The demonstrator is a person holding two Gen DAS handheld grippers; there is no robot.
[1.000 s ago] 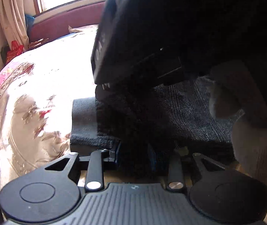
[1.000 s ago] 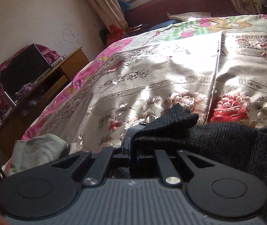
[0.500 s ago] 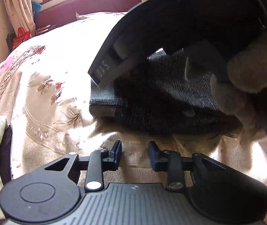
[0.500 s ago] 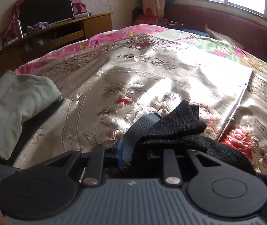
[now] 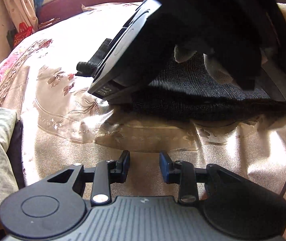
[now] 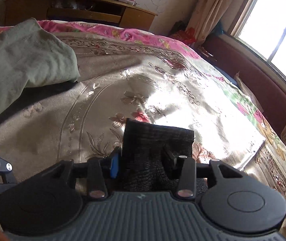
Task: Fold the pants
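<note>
Dark charcoal woven pants lie folded flat on the bed's beige floral satin bedspread, near its front part, well clear of the pale green crumpled cloth off to the side. Placement looks deliberate: open flat patch of bedspread gives room to press the fold.

Right gripper sits low over one end of the pants; a folded corner of dark fabric stands between the jaws. The jaws are opening and the pads seem to stand off the cloth, so it reads as letting the fold go, not holding it. The left wrist view shows this same gripper's black body, in a pale-gloved hand, bearing down over the pants, probably to settle the layer.

Left gripper hangs just short of the pants' near edge, jaws partly open, nothing between them, only bare bedspread below. Likely parked clear so the fold lands undisturbed.

Judgement: fold mostly laid; release under way.
</note>
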